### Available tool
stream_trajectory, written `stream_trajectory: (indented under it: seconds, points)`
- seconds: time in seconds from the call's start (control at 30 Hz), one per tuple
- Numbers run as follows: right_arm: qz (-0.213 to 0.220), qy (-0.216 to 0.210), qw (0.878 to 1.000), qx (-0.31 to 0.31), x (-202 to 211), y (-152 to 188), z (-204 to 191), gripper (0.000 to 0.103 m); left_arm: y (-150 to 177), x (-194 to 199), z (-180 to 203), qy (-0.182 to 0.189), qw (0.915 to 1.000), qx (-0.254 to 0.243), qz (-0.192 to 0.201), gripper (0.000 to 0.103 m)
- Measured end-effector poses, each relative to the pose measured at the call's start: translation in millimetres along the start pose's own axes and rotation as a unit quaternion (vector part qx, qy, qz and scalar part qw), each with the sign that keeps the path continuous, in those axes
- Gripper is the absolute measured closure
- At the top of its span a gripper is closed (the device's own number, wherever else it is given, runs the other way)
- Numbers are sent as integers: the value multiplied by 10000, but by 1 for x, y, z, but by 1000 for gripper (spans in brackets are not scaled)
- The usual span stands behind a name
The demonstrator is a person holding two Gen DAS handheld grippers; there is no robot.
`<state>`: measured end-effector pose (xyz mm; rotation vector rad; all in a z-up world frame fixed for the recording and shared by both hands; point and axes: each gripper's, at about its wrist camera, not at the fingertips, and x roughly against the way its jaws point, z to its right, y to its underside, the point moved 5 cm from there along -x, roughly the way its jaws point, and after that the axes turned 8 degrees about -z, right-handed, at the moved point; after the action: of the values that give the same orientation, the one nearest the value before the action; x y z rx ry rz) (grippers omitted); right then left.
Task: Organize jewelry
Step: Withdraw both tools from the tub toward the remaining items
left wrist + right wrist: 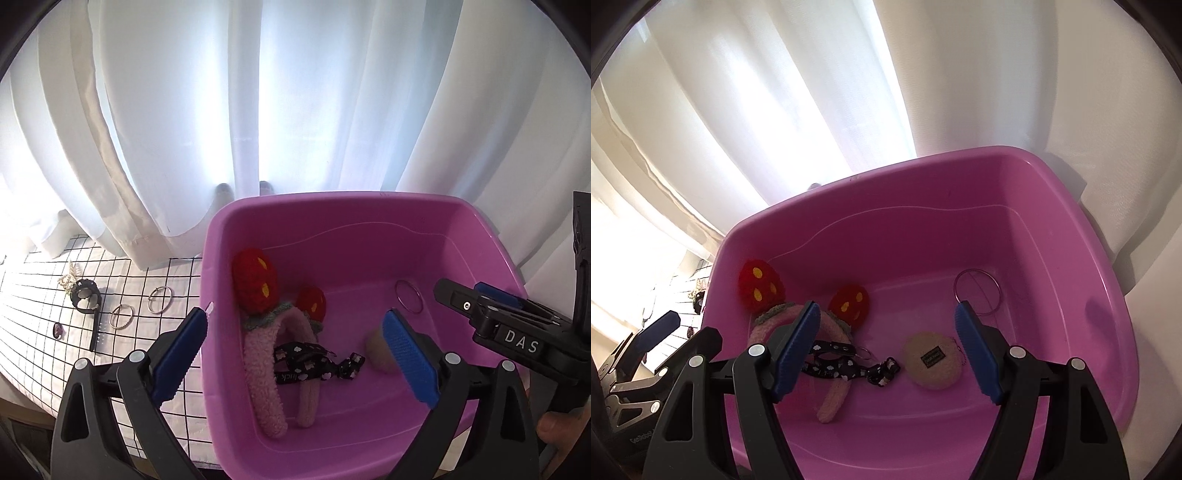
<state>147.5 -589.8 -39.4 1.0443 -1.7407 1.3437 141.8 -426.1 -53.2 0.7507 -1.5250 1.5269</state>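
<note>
A pink plastic bin holds a fuzzy pink headband with red strawberry ears, a black patterned strap, a round beige pouch and a thin silver ring. My left gripper is open and empty, straddling the bin's left wall. My right gripper is open and empty above the bin's floor; it also shows in the left wrist view.
On the gridded white cloth left of the bin lie two silver bangles, a black watch-like piece, a pale sprig ornament and a small dark item. White curtains hang close behind.
</note>
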Motion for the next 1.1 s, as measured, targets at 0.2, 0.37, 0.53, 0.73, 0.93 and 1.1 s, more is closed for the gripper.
stream_trajectory:
  seconds: [0.2, 0.37, 0.53, 0.73, 0.93, 1.1]
  points:
    - [52, -119, 9998, 135, 3, 1, -17, 31, 1, 15, -13, -71, 9998, 108, 152, 9]
    - [118, -308, 9989, 322, 5, 6, -39, 31, 1, 31, -31, -116, 9989, 284, 342, 7]
    - [146, -518, 9973, 504, 4, 9, -65, 31, 3, 44, -62, -353, 9966, 512, 537, 7]
    - [182, -731, 9944, 745, -3, 13, -105, 31, 14, 54, -119, -618, 9925, 889, 565, 7]
    - [294, -927, 9902, 1000, -14, 22, -158, 31, 31, 61, -191, -868, 9872, 1271, 423, 7]
    - [350, -952, 9897, 1010, -22, 31, -203, 31, 48, 72, -259, -1046, 9825, 1504, 349, 6]
